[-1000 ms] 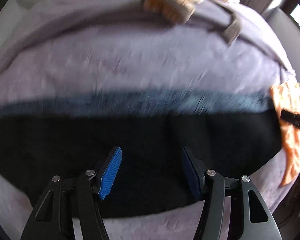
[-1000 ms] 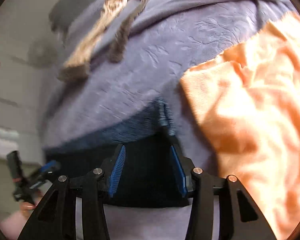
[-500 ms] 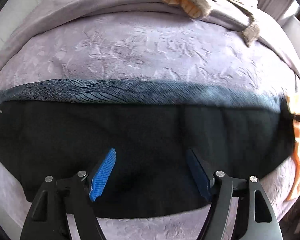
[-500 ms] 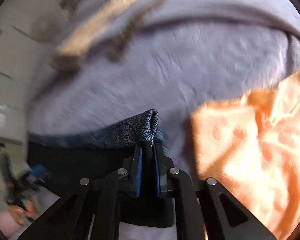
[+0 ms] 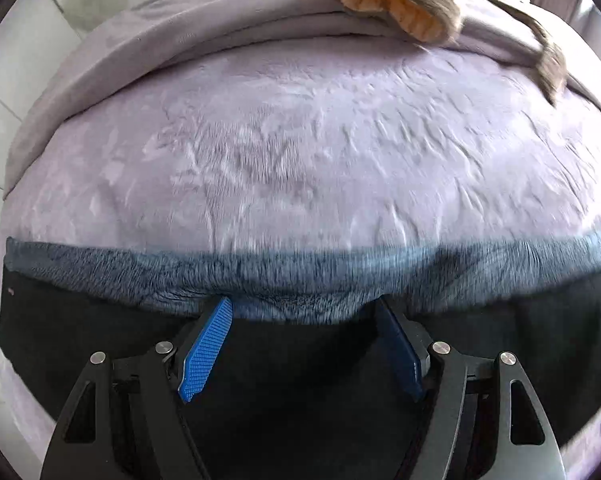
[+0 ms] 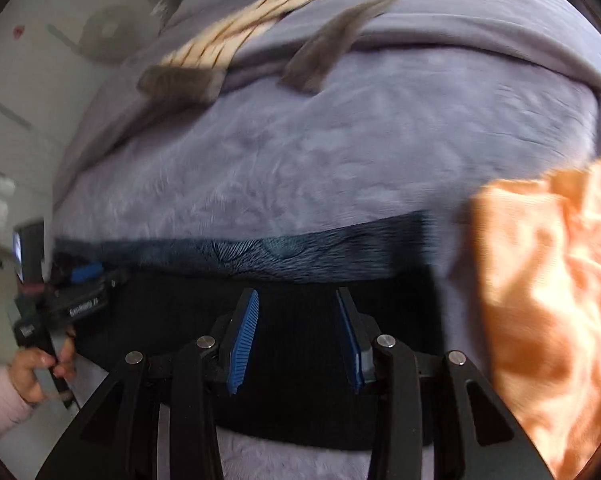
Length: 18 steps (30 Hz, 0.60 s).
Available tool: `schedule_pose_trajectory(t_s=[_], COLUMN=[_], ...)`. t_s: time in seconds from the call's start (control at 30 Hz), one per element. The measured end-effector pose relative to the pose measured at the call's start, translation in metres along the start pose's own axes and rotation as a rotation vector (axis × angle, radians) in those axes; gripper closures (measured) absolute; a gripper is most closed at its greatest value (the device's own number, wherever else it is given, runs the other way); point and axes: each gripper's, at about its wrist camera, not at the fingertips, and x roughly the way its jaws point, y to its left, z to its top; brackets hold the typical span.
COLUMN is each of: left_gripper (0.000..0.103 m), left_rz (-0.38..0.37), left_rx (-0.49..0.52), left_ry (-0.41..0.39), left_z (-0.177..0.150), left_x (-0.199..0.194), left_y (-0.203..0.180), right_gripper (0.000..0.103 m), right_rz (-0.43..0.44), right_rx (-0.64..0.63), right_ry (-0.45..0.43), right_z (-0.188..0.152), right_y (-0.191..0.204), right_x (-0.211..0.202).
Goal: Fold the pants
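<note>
Pants (image 5: 300, 380) lie flat across the near side of the lilac bedspread (image 5: 320, 152), a long dark band with the blue fleecy lining (image 5: 300, 280) showing along the far edge. Looks like a lengthwise fold is already in and the next one, end over end, is being set up.

Left gripper (image 5: 304, 320) is down over the middle of the band, jaws well apart, tips right at the blue edge, nothing pinched. Right gripper (image 6: 296, 304) sits near the right end of the pants; its jaws have just been opening, they stand partly apart over the black cloth (image 6: 300, 360) and grip nothing.

To do this well, I'd say each gripper wants to bite all the layers at the far edge together, not just the top one, or the lining will slide out. Lift evenly, carry the end across, keep the edges lined up.

Watch that orange cloth (image 6: 548, 280) just beside the right end: it could get caught in the grab. Farther up the bed a tan knitted garment (image 5: 396, 4) lies on the folded grey blanket (image 5: 220, 40), well clear. The person's hand (image 6: 40, 364) holds the left gripper's handle at the picture's left edge.
</note>
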Motion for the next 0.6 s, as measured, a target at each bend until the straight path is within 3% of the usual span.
schedule_pose_trajectory(t_s=[0.07,0.13,0.3,0.4,0.6], left_gripper=[0.028,0.028,0.028,0.028,0.028], left_rz=[-0.012,-0.017,0.009,0.039,0.048], left_rx=[-0.037,-0.067,-0.070,-0.062,-0.146], left_ry=[-0.007,0.003,-0.003,-0.002,0.075], left_z=[0.011,0.021,0.025,0.002,-0.059], left_x=[0.007,0.010,-0.015,-0.041,-0.065], left_y=[0.007,0.016,0.048,0.073,0.139], right_gripper=[0.063,0.068,0.066,0.062,0.061], right_rz=[-0.066,-0.101,-0.102,-0.041,0.066], right_rx=[-0.039,-0.050,0.069,0.108,0.186], right_ry=[0.041,0.020,-0.003,-0.004,0.045], right_z=[0.003,0.008,0.019,0.007,-0.061], right_y=[0.007,0.001,-0.016,-0.020,0.016], right_x=[0.031,0.044,0.023,-0.005,-0.019])
